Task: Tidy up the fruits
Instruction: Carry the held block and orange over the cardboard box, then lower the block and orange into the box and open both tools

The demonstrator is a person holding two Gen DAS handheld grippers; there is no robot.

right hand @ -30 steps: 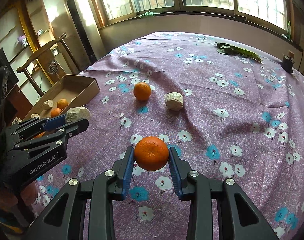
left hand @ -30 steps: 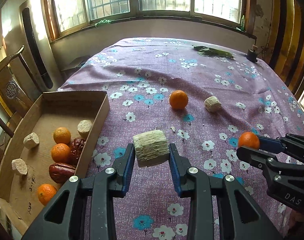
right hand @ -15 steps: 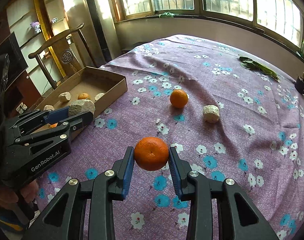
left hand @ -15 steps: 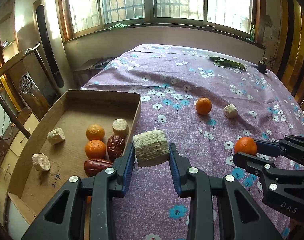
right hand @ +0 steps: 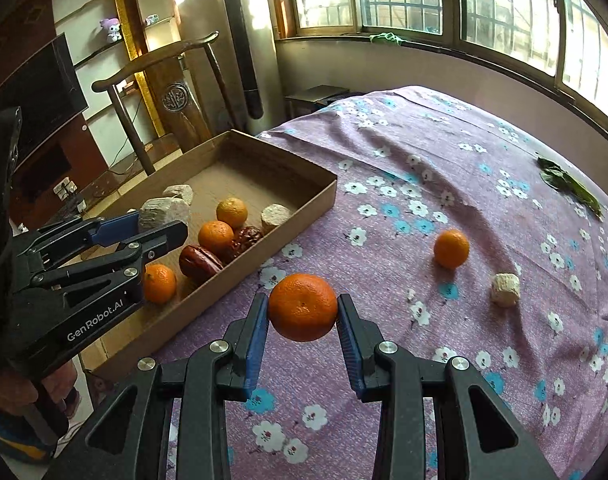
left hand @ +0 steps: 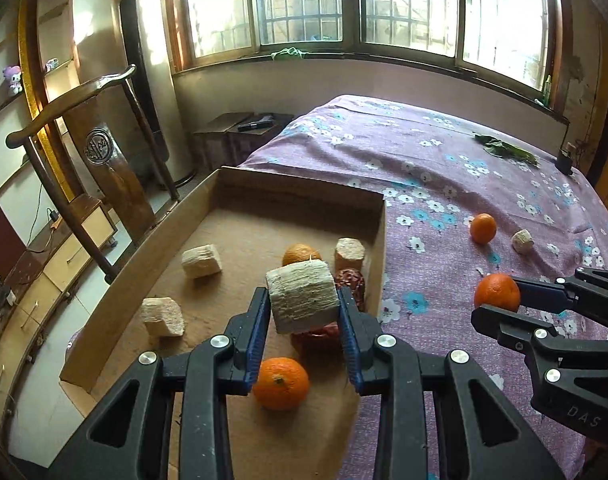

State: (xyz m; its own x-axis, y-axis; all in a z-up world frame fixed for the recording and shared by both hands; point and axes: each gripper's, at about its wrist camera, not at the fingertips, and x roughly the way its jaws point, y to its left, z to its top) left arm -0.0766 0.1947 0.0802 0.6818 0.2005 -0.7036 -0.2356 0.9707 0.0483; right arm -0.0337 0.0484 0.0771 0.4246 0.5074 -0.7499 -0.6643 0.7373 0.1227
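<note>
Cardboard box (left hand: pixel 378 248) partly hidden behind left tool (left hand: pixel 301 320) gripping fibrous chunk (left hand: pixel 301 300), right tool (right hand: pixel 302 322) gripping orange (right hand: pixel 302 307).

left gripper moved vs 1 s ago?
Yes. The left gripper, shut on the pale chunk, has swung left from over the purple cloth to above the cardboard box.

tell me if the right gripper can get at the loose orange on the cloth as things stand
Probably not yet: the right gripper is shut on an orange. The loose orange lies in the open on the tablecloth, nothing blocking it.
</note>
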